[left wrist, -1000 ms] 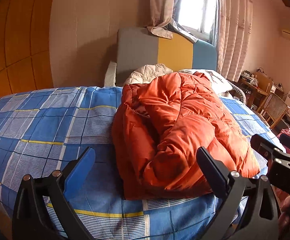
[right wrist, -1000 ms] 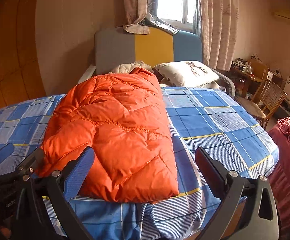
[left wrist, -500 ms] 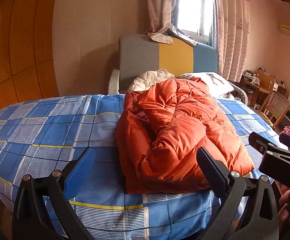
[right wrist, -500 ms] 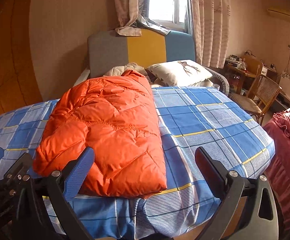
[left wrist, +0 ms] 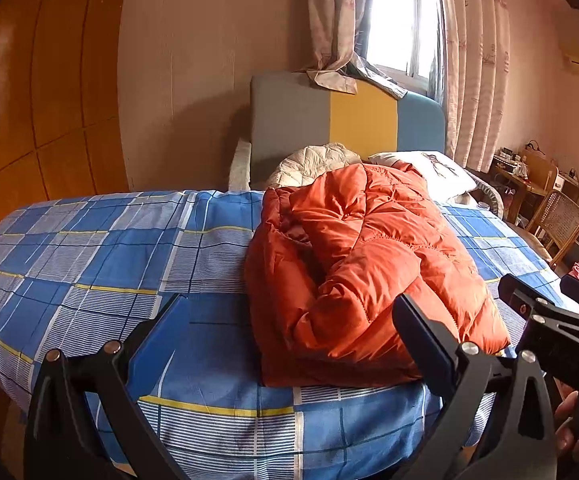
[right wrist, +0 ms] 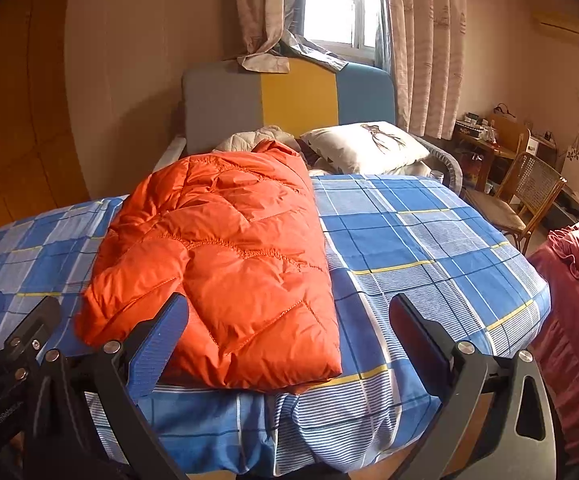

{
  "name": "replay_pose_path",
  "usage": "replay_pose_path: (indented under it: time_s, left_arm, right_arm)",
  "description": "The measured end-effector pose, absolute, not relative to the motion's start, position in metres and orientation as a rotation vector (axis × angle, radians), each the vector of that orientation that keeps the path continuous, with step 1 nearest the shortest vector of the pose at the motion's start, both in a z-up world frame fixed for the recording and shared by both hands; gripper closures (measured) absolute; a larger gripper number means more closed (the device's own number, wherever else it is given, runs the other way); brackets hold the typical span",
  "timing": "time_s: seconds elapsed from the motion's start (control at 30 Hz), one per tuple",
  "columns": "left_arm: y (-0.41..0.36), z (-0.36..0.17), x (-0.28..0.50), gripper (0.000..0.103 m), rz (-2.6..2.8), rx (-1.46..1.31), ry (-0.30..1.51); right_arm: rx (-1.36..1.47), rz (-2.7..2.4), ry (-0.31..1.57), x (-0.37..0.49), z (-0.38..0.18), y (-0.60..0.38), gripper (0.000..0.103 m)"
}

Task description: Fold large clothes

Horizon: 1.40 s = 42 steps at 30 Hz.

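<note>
**Folded jacket lies free, both grippers clear of it**

The puffy quilted orange down jacket (left wrist: 369, 276) lies folded into a long bundle on the blue, white and yellow checked bedspread (left wrist: 109, 256), near the foot edge of the bed. Its long axis runs from that near edge toward the grey, yellow and blue panelled headboard (right wrist: 289, 100), the far end pointing at the white printed pillow (right wrist: 365, 146).

The left gripper (left wrist: 289, 344) and right gripper (right wrist: 289, 340) both hang in front of the bed with jaws spread wide and nothing between them; neither touches the jacket.

By my reading the fold is largely made and this is a check or a pause. From the left wrist view the left side looks loose, with layers gaping (the right side reads smooth and flat). A next move, if any, would call for tucking or pressing that open side, or a final crosswise fold bringing the near end toward the far end.
</note>
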<state>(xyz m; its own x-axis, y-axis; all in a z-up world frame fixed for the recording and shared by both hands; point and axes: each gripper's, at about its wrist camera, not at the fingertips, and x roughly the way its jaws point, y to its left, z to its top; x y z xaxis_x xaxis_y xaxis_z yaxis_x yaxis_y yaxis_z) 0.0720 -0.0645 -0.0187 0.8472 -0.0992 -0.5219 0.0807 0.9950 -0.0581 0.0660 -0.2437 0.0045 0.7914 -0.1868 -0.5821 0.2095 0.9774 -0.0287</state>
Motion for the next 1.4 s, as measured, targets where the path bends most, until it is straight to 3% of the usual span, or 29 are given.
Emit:
replay_pose_path:
  time_s: [1.4]
  left_arm:
    - [-0.055, -0.011, 0.060, 0.002, -0.061, -0.033, 0.533]
  right_arm:
    - [0.003, -0.179, 0.587, 0.056, 0.014, -0.239, 0.003]
